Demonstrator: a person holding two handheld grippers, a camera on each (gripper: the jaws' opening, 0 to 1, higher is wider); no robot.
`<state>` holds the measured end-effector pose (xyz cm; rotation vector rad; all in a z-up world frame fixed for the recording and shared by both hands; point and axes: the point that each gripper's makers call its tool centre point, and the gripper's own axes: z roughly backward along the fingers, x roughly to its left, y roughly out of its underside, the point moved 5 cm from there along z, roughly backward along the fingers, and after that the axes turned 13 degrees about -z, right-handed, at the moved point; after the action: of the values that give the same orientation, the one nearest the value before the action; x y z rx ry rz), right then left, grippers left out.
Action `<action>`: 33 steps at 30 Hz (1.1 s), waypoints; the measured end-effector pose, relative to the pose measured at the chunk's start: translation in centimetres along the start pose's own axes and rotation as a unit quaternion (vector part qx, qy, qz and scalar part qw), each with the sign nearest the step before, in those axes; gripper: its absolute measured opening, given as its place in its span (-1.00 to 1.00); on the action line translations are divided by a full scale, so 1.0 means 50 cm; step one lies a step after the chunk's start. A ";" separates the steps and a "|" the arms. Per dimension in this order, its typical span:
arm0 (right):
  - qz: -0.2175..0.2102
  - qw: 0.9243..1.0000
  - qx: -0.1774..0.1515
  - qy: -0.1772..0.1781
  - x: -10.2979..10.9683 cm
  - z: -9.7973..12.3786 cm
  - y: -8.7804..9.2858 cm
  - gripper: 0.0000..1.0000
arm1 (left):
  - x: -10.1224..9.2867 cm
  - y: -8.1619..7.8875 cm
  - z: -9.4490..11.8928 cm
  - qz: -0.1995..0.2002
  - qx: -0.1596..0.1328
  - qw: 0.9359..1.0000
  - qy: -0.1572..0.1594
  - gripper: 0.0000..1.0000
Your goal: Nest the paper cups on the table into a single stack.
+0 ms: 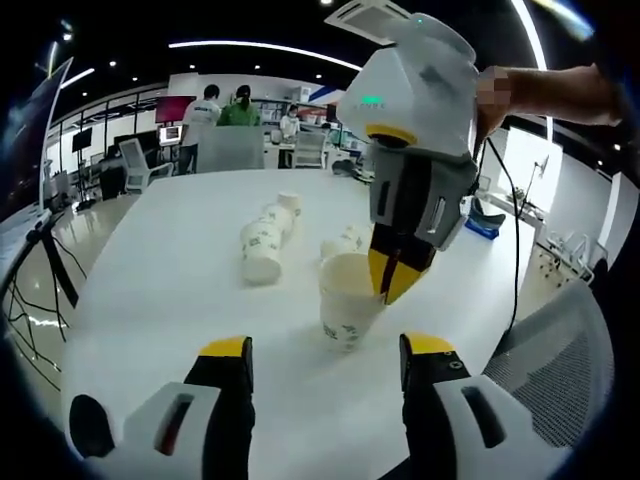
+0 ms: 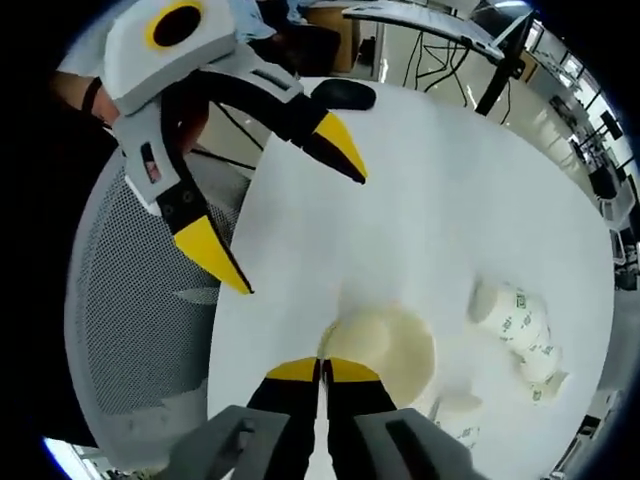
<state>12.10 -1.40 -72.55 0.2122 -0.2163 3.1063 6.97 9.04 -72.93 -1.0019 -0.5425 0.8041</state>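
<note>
1. Right gripper (image 1: 392, 285), seen in the left gripper view, comes down from above with its jaws pinched together on the near rim of an upright cup (image 1: 345, 300). In the right gripper view the right gripper (image 2: 322, 372) shows yellow tips nearly touching at the rim of the cup (image 2: 385, 345), whose open mouth faces the camera.
2. Left gripper (image 1: 325, 360) is released, jaws spread wide, just short of that cup and holding nothing. It also enters the right gripper view from the upper left as the left gripper (image 2: 290, 215), jaws apart over the tabletop edge.
3. The cup stands on the white tabletop (image 1: 170, 260), near its front edge.
4. Beyond it a nested row of cups (image 1: 268, 240) lies on its side. Another cup (image 1: 345, 242) lies just behind the upright one. In the right gripper view the row (image 2: 515, 325) sits well to the right.
5. Handling, my judgement: paper cups are very light, thin-walled and easily crushed. The rolled rim is the stiffest part, so a light rim pinch suits. A squeeze at mid-wall would likely oval the mouth and hinder nesting. Fallen cups may roll or skid when nudged.
6. A mesh chair (image 2: 130, 310) stands beside the tabletop.
</note>
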 end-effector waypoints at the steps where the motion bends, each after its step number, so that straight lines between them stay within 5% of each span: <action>1: 0.000 1.000 0.000 0.000 0.000 0.000 0.000 -1.00 | 0.000 0.000 0.000 0.000 0.001 1.000 0.000 0.15; 25: -0.028 0.999 -0.029 -0.013 -0.004 0.015 0.006 -0.91 | -0.002 0.004 -0.004 -0.005 0.005 1.000 0.003 0.14; 33: -0.061 0.995 -0.073 -0.018 -0.008 0.048 0.017 -0.88 | -0.007 0.003 -0.003 -0.008 0.007 1.000 0.006 0.14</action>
<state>12.78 -2.59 -70.38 0.2685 -0.4118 2.9509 6.82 8.73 -73.13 -0.9878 -0.5340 0.7866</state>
